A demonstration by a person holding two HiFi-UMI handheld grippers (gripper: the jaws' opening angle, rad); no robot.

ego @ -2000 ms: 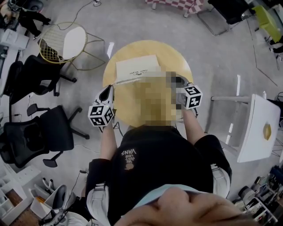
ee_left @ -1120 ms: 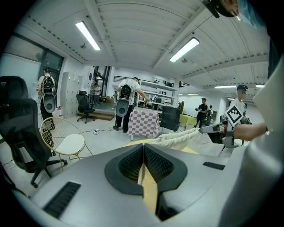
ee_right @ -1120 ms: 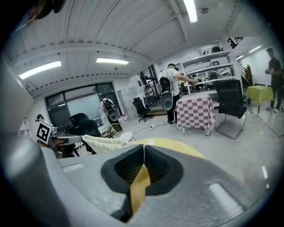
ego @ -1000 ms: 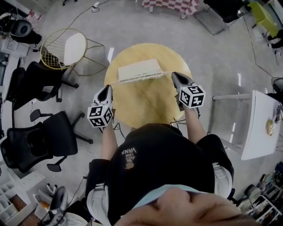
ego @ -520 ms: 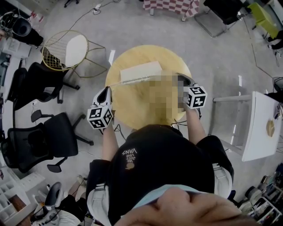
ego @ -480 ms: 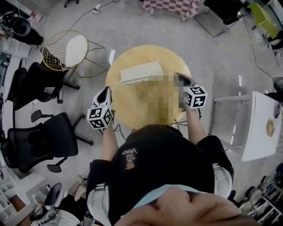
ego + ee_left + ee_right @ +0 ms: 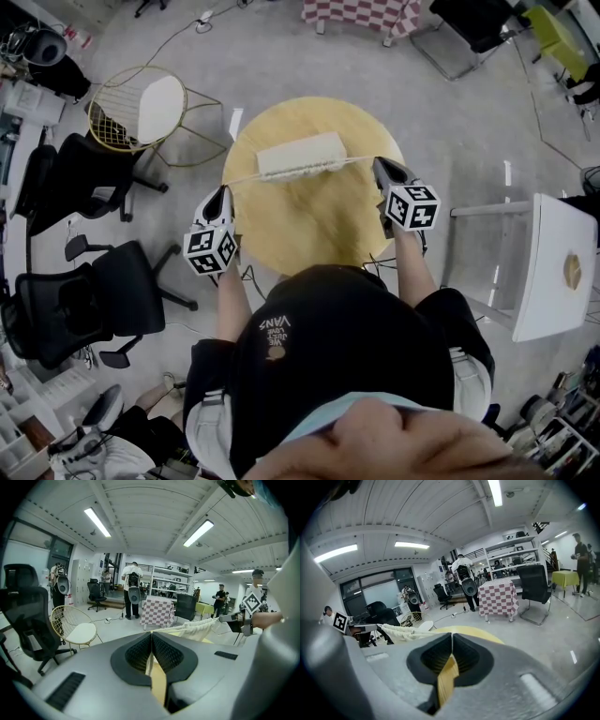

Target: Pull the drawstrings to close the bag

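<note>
Your left gripper (image 7: pixel 225 189) and right gripper (image 7: pixel 378 163), each clamped shut on one of the drawstrings (image 7: pixel 246 175), flank the cream bag (image 7: pixel 300 156) on the round table (image 7: pixel 309 230). Pull both cords outward evenly and level, so the mouth cinches without dragging the bag sideways.

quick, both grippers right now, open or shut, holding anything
Left gripper: shut on the left drawstring of the bag.
Right gripper: shut on the right drawstring.
</note>
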